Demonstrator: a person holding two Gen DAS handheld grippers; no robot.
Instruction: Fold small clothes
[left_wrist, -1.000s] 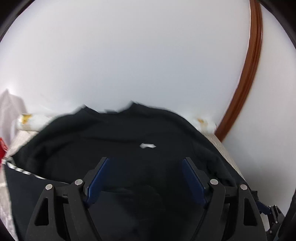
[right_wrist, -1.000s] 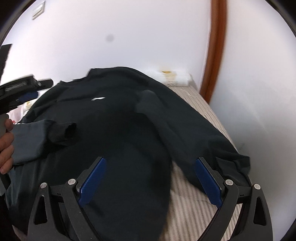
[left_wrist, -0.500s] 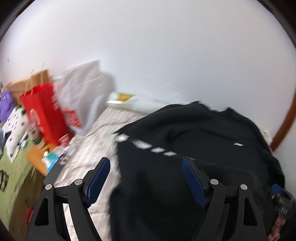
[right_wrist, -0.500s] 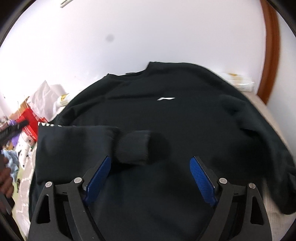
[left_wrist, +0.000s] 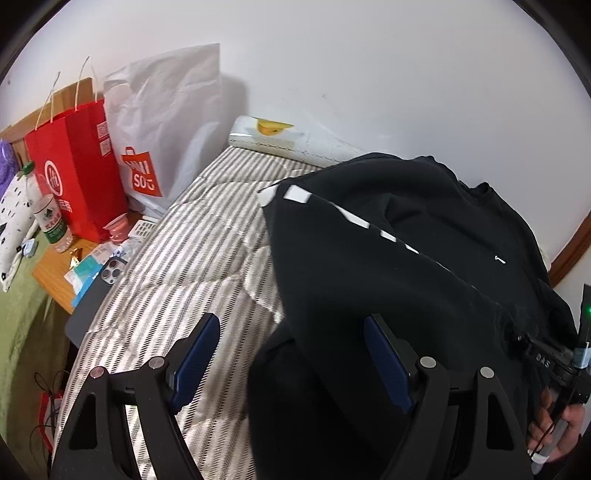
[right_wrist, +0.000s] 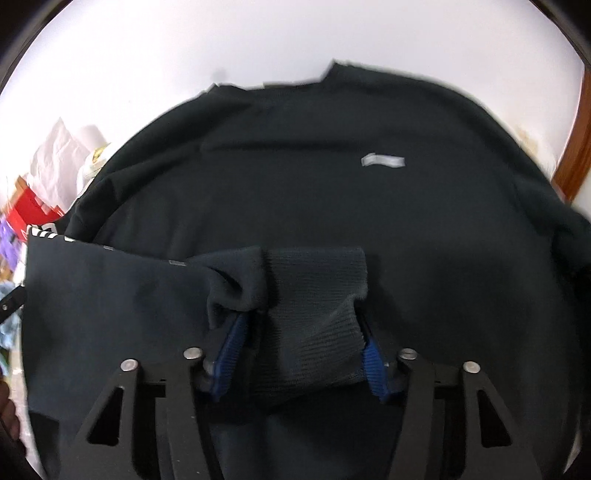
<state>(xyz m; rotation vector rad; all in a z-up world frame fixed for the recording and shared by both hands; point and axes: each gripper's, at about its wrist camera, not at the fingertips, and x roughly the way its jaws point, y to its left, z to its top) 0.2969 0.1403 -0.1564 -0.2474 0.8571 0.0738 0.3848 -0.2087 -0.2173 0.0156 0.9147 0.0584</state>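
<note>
1. The right gripper (right_wrist: 301, 341) is showing its blue jaws partly parted with the ribbed cuff (right_wrist: 317, 295) of a sleeve sitting between them; whether they are pinching it or only framing it, I cannot tell.
2. The left gripper (left_wrist: 291, 363) is hanging with its jaws released and wide apart, grasping nothing; its right pad is lying just beside the fabric's edge.
3. The black sweatshirt (right_wrist: 332, 184) is lying spread, chest up, on a striped mattress (left_wrist: 192, 251); one sleeve (right_wrist: 122, 291), marked with white dashes, is lying folded across the body.
4. Beyond the mattress, a red paper bag (left_wrist: 79, 162), a white shopping bag (left_wrist: 166, 122), a water bottle (left_wrist: 50, 221) and a phone (left_wrist: 112, 273) are crowding a side table.
5. Likely risk: if the cuff is only loosely held, it could be slipping out mid-fold and the sleeve flopping back; dragging could also be bunching the layer beneath.
</note>
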